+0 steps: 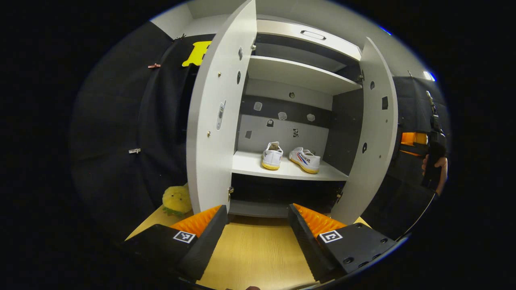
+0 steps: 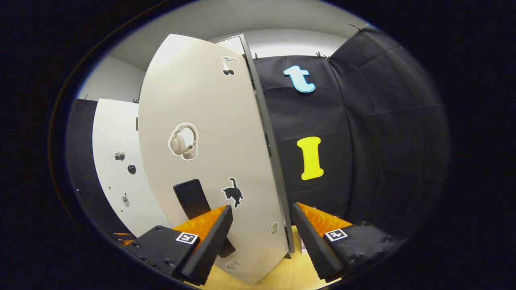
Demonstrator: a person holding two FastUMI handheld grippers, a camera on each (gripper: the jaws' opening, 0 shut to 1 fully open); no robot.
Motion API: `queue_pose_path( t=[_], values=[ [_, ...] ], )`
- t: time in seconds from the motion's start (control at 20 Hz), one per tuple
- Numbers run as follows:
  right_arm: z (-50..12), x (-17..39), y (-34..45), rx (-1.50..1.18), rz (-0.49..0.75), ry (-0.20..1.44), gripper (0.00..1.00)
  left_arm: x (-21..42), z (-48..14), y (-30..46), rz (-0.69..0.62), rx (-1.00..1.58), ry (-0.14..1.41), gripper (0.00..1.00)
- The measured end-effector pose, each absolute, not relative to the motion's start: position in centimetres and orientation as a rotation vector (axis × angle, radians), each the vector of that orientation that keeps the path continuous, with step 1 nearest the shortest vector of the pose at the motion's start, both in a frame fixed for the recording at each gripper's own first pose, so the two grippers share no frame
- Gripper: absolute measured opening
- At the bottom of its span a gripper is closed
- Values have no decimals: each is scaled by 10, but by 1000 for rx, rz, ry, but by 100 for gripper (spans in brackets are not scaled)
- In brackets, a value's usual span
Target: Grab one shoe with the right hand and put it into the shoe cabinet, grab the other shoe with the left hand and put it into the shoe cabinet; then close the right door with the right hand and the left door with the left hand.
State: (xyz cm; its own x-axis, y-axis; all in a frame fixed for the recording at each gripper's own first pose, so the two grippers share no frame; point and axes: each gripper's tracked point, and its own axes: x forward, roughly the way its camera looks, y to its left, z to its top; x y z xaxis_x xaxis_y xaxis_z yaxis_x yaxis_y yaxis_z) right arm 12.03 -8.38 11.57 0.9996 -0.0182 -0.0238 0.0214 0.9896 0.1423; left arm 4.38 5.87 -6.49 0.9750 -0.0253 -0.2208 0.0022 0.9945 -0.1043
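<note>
Two shoes (image 1: 290, 158) sit side by side on the cabinet's middle shelf (image 1: 258, 167).

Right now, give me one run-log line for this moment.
shoes: both on cabinet shelf | doors: both open | right gripper: open at right door outer face | left gripper: open, empty

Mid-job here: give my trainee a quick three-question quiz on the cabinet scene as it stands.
1. True or false: both shoes sit on one shelf of the cabinet.
2. The right door is: A open, B closed.
3. Fill in: beside the left door, on the floor, lies a yellow ____.

Key: 1 true; 2 A; 3 plush toy. Left gripper and right gripper are open.
</note>
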Motion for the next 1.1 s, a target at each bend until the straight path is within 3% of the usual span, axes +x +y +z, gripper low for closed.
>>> queue_pose_path(
  t=[0.3, 0.8, 1.1],
  values=[
    [101, 134, -41, 127, 31, 49, 98, 28, -68, 108, 77, -123, 209, 95],
    [55, 130, -24, 208, -44, 137, 98, 2, -39, 257, 287, -113, 149, 95],
    [27, 115, -5, 183, -95, 188, 98, 44, 7, 307, 224, -88, 77, 95]
  ],
)
